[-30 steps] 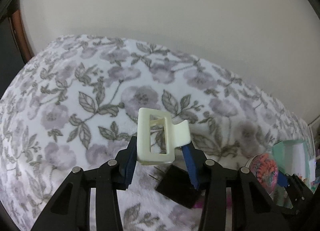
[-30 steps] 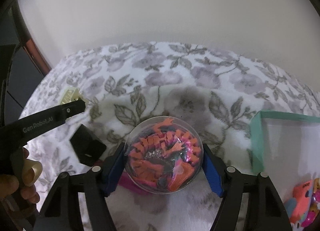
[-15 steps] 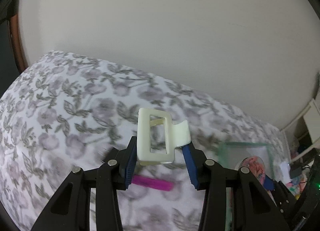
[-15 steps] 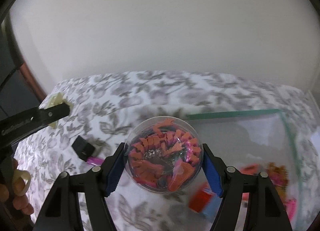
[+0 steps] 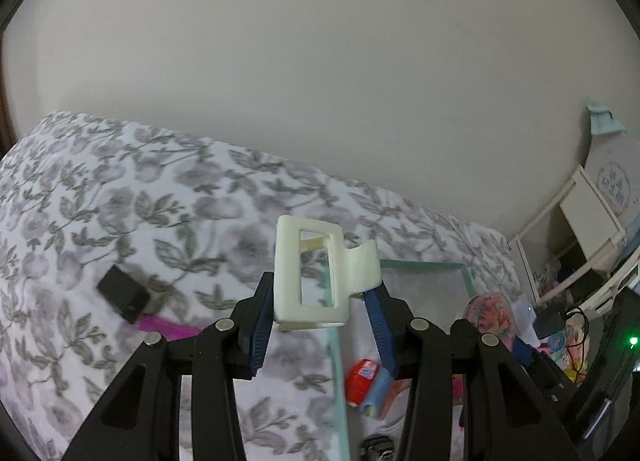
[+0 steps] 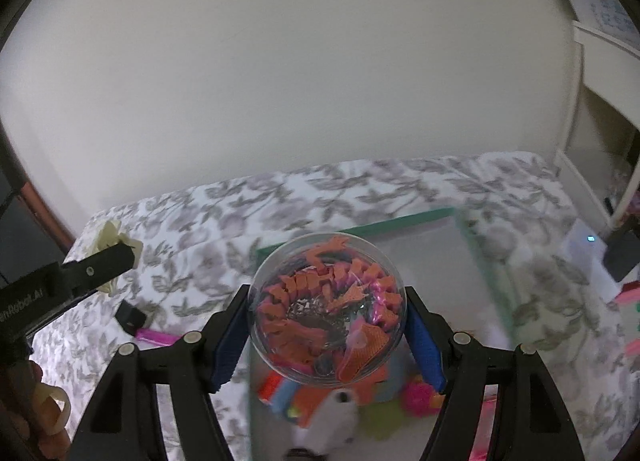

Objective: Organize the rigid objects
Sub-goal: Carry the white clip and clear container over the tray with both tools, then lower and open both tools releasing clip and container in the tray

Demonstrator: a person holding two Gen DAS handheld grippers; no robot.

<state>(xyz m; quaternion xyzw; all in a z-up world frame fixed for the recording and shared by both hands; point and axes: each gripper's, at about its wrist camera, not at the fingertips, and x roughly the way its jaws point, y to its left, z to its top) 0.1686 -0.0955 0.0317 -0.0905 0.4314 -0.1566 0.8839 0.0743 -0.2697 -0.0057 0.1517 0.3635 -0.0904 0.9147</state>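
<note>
In our left gripper [image 5: 320, 325] the blue pads clamp a cream hair clip [image 5: 316, 273], held upright above the floral blanket [image 5: 120, 201]. In our right gripper [image 6: 326, 325] the pads press both sides of a clear ball [image 6: 328, 309] full of orange and pink pieces, held above a clear bin [image 6: 486, 273] with a green rim. Bright small toys [image 6: 416, 397] lie blurred in the bin below the ball. Farther left on the blanket, a black block [image 5: 124, 293] rests touching a pink stick [image 5: 168, 327]. Beyond the bed stands a plain wall [image 5: 320, 81].
</note>
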